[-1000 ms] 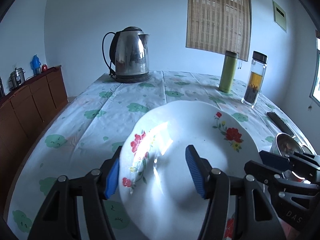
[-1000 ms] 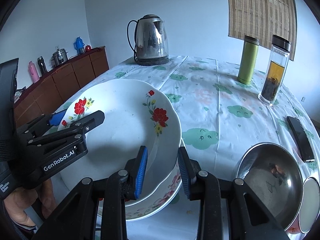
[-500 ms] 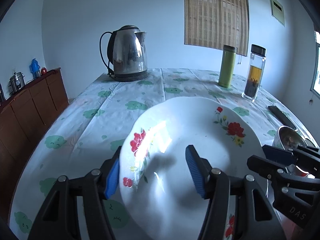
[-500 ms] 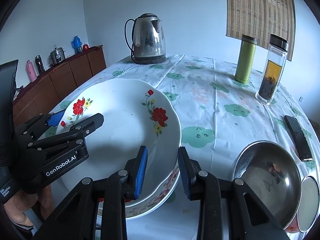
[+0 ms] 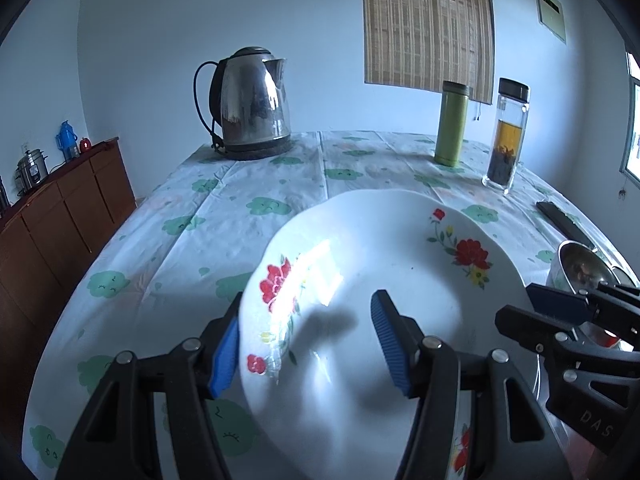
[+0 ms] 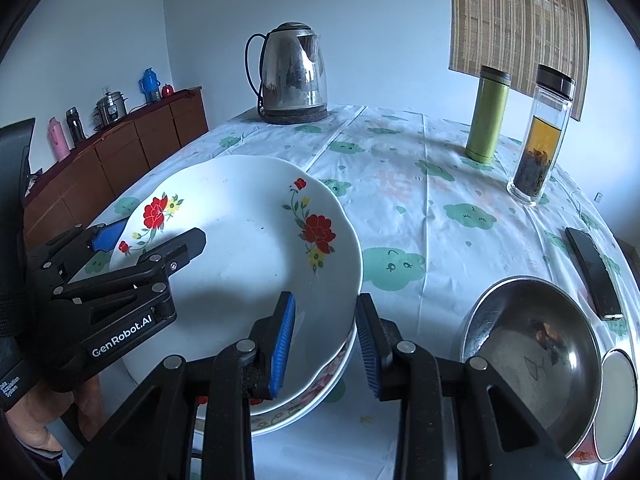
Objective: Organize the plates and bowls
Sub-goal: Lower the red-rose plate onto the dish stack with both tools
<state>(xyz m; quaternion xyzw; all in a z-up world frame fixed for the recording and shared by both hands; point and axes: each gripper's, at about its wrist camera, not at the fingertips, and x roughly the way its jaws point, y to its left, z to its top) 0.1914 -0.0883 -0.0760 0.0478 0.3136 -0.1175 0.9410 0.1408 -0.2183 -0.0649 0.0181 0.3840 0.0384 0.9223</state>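
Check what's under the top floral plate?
A second floral plate sits under the top plate; only its patterned rim shows in the right wrist view. Its centre, and whether more dishes lie under it, is covered.

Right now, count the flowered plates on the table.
2, stacked at the near edge: the top plate, between both grippers' fingers, and a lower plate beneath. More may be hidden underneath.

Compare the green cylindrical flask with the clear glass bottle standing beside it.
The green cylindrical flask is opaque, hiding its contents; the clear glass bottle shows amber liquid over dark leaves. The flask's cap is green, the bottle's black. The bottle stands nearer the camera. Both stand upright and capped on the cloud-print tablecloth.
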